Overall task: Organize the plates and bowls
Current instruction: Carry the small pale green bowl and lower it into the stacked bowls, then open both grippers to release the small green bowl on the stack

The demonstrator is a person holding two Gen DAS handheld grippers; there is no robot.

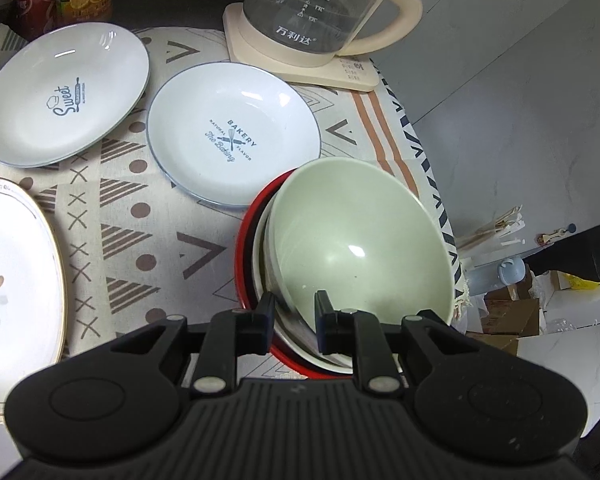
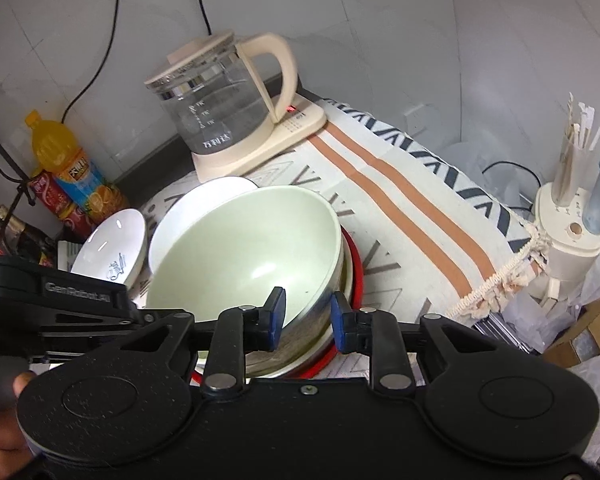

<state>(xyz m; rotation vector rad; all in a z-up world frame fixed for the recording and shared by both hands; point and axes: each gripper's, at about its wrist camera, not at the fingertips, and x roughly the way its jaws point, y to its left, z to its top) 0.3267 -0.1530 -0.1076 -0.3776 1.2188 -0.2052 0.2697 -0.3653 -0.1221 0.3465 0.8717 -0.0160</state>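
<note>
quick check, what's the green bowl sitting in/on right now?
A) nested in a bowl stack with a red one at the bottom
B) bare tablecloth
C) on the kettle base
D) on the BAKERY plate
A: the green bowl sits nested inside a pale bowl, with a red bowl rim showing outermost; the BAKERY plate lies beside the stack, with nothing on it.

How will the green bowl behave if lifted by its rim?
The green bowl looks glossy, so probably slippery. It sits tilted in the bowl stack, so it may rock. Likely rigid and chippable. Both tools straddle its rim, left, right.
</note>
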